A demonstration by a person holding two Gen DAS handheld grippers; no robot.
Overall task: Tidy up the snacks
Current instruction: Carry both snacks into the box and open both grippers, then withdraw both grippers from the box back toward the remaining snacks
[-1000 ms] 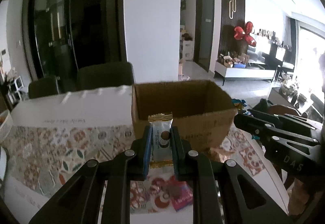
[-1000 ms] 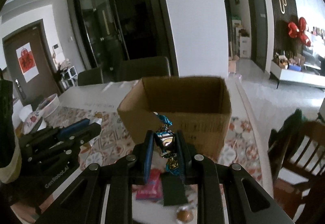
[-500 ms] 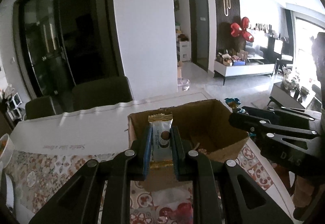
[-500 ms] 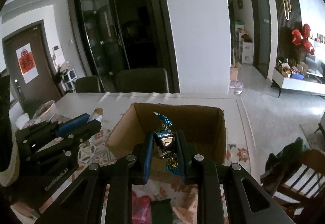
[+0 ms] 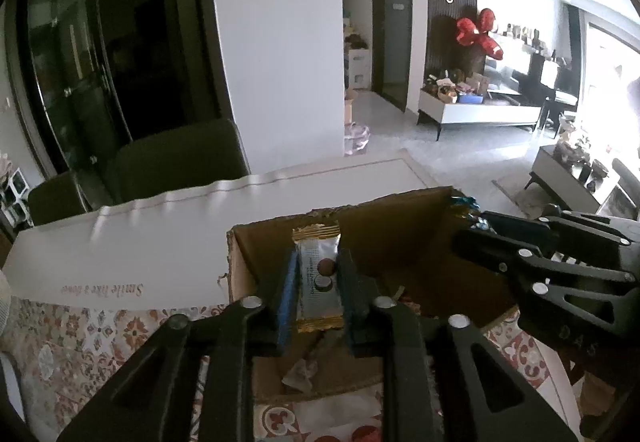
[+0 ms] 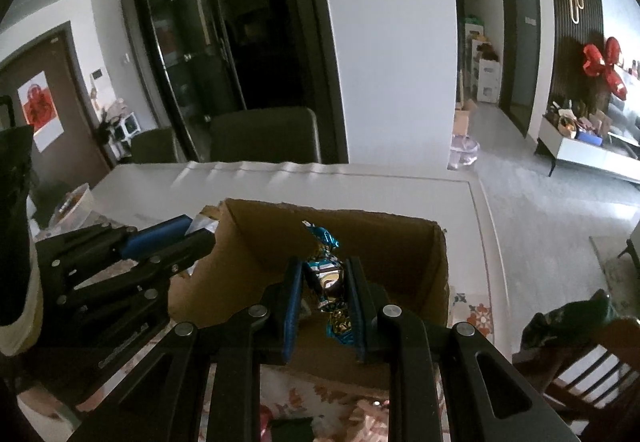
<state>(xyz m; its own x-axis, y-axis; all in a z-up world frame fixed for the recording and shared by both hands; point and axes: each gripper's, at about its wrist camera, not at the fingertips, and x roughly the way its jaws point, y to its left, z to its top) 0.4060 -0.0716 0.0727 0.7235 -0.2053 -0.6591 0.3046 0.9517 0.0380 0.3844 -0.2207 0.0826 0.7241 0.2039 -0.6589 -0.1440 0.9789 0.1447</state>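
Snacks are in hand on both sides, each poised over the open cardboard box that stands on the table. The left gripper carries a white wafer pack with gold crimped ends, upright between its blue pads. Those jaws have just been opening, and a thin gap now shows on either side of the pack, so it seems to be slipping free rather than pinched. Its position over the near-left part of the box suits a straight drop onto the wrappers already lying on the box floor at 6 o'clock from it.

The right gripper is clamped tight on a blue foil candy, whose twisted end sticks up toward 12 o'clock above the fingertips. It hangs over the box's middle, so its release looks to be the next step. From the left view, that gripper comes in at 3 o'clock; from the right view, the left one sits at 9 o'clock, at the box's left wall. Both tilt downward, well apart, likely so neither blocks the other's drop. A patterned cloth covers the near table.
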